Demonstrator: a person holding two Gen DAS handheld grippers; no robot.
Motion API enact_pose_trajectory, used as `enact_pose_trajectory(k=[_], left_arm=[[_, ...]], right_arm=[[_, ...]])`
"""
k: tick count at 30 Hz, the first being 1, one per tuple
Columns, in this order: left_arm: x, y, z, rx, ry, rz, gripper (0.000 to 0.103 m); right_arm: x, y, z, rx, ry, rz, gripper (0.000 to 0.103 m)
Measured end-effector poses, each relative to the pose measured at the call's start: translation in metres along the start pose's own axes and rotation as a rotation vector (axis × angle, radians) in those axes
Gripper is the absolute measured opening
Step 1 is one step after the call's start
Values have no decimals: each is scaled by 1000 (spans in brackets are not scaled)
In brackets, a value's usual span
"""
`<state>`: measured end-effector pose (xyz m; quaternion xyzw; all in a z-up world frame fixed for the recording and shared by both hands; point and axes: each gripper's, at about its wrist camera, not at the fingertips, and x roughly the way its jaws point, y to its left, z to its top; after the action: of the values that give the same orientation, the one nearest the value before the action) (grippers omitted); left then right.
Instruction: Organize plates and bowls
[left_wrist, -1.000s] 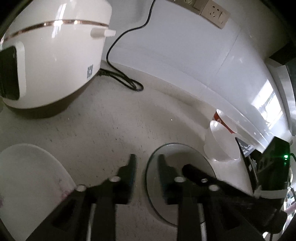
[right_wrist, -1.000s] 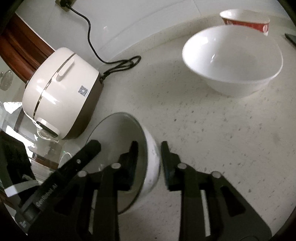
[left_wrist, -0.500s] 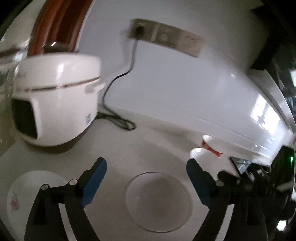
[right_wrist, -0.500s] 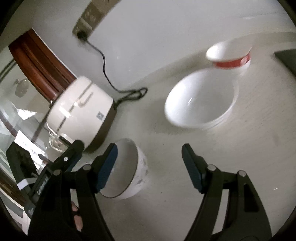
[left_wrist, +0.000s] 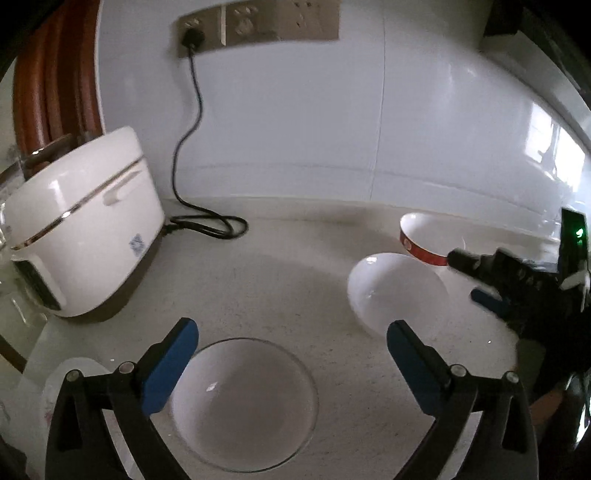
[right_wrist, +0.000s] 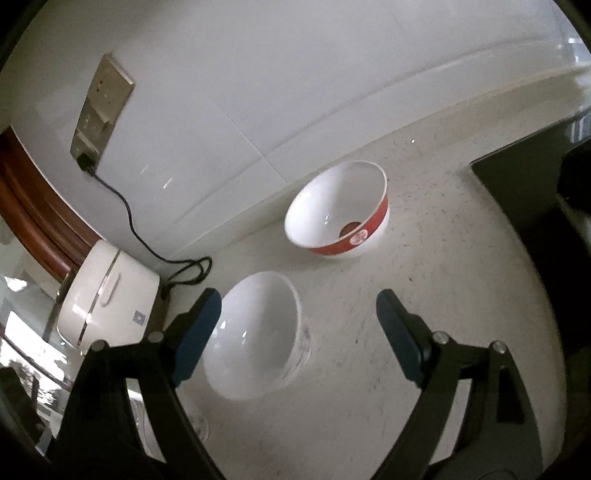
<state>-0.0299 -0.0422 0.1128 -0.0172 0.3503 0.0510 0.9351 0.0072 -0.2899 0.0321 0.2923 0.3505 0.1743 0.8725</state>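
Note:
A clear glass dish (left_wrist: 295, 424) sits stacked with a small white bowl (left_wrist: 236, 406) on the counter, just below my left gripper (left_wrist: 290, 332). The left jaws are opening wide and hold nothing. Further right stand a plain white bowl (left_wrist: 395, 291) and a red-banded bowl (left_wrist: 424, 236), with my right gripper (left_wrist: 467, 275) beside them. In the right wrist view the plain white bowl (right_wrist: 255, 336) lies under the left finger, and the red-banded bowl (right_wrist: 340, 210) stands behind it. My right gripper (right_wrist: 297, 299) is opening, with nothing between its jaws.
A white rice cooker (left_wrist: 81, 236) stands at the left, its black cord (left_wrist: 192, 155) running up to a wall socket. A white plate (left_wrist: 70, 384) lies at the near left. A black hob (right_wrist: 535, 192) borders the counter on the right. A tiled wall closes the back.
Both grippers let go of the stacked glass dish and small bowl, opened wide and drew back and up. The right gripper swung right, over the plain white bowl.

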Motion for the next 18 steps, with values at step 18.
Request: enact_pose_trajectory(k=[18], left_arm=[[103,-29,39,-223,252,-26,103]], right_arm=[[29,17,-22,-132,183,-56,62]])
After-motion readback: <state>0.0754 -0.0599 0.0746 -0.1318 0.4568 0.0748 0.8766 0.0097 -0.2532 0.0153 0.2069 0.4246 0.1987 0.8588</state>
